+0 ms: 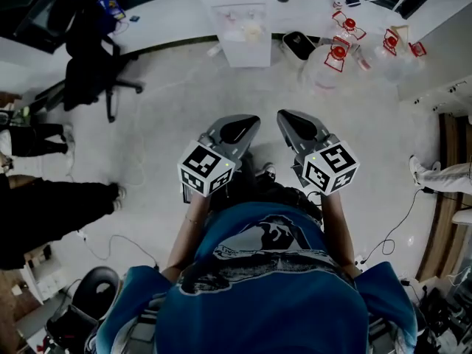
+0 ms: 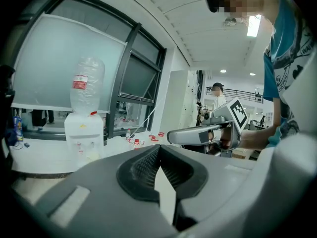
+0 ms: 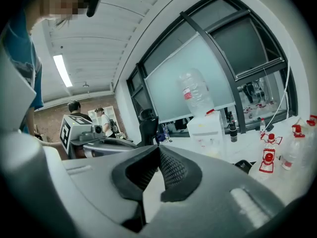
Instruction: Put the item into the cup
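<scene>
No cup and no item to put in it shows in any view. Both grippers are held up in front of the person's chest, over the floor. My left gripper (image 1: 237,129) is shut, its ribbed pads meeting at the tips (image 2: 158,148) with nothing between them. My right gripper (image 1: 295,122) is shut and empty too, tips together (image 3: 158,148). They hover side by side, a small gap apart. The right gripper (image 2: 198,134) appears in the left gripper view, and the left gripper (image 3: 96,145) in the right gripper view.
A white water dispenser (image 1: 237,21) with a bottle on top (image 2: 86,83) stands ahead by the window. Several empty water jugs (image 1: 335,61) lie on the floor to its right. A black office chair (image 1: 92,57) is at left, with people's legs (image 1: 51,205) and floor cables nearby.
</scene>
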The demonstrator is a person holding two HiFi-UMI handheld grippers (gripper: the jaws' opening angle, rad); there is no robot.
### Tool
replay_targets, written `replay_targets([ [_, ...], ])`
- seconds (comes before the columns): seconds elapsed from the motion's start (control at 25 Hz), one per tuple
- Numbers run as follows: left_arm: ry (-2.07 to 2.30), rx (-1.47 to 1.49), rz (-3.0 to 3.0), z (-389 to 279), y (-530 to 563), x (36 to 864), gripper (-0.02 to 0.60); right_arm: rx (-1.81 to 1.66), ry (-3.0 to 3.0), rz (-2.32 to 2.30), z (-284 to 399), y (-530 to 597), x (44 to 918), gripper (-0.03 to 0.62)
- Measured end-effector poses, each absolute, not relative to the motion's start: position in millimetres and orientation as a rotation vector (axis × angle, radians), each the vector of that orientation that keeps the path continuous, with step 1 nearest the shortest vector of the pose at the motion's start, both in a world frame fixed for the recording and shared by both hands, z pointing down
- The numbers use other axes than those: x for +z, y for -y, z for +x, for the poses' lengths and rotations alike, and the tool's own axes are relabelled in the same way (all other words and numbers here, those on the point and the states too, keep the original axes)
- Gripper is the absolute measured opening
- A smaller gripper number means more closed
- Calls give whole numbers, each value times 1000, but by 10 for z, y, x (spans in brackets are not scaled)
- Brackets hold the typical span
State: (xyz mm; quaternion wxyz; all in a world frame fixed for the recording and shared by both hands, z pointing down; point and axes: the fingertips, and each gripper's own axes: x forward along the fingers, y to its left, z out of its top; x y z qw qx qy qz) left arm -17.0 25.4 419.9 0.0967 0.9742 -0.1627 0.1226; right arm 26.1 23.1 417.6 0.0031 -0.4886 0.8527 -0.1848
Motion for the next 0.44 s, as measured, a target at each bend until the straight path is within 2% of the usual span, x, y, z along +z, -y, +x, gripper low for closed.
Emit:
replay_targets([
  [0.44, 451, 345, 2919, -176, -518, 4199, 9, -558, -2683, -1534, 194, -427, 4203, 2],
])
